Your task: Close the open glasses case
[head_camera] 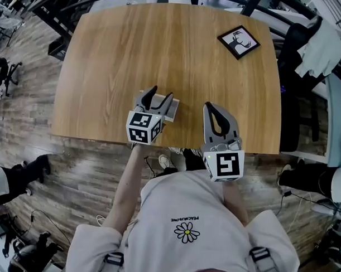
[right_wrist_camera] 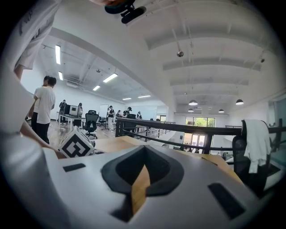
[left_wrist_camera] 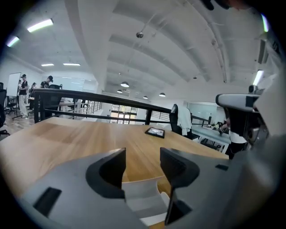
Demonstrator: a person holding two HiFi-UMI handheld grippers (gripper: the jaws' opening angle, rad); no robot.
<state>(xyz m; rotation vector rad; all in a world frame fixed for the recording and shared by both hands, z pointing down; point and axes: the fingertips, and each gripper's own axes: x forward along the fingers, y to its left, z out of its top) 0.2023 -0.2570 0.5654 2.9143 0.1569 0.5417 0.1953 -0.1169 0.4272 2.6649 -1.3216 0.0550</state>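
White shirt [head_camera: 190, 217] with a flower print fills the bottom of the head view. The person stands at the near edge of the counter [head_camera: 162, 43], one claw in each hand.

Left claw [head_camera: 162, 93] sits low over the near counter edge, jaws wide apart, released, gripping nothing. Case [head_camera: 173, 109], pale grey-white, lies on the counter right under that claw and pokes out on its right side. In the left gripper view the case [left_wrist_camera: 140, 197] shows low between the two jaws. The pads look clear of it, not pressing. The case seems to show a curved raised flap over a lower part, so it is probably open, but the view is too cramped to be sure.

Right claw [head_camera: 208, 106] is just right of the left one, apart from the case, over the counter edge, jaws clenched together. The right gripper view confirms it: tips meet, with only a sliver of counter wood showing through lower down. The left claw's marker cube [right_wrist_camera: 77, 144] shows at that view's left.

Black frame [head_camera: 239, 41] lies flat near the far right corner of the counter, well apart from both claws. Chair [head_camera: 316, 48] with a white garment draped on it stands off the counter's right side. Wood floor [head_camera: 80, 174] runs all around. People [right_wrist_camera: 44, 112] stand farther off in the room.
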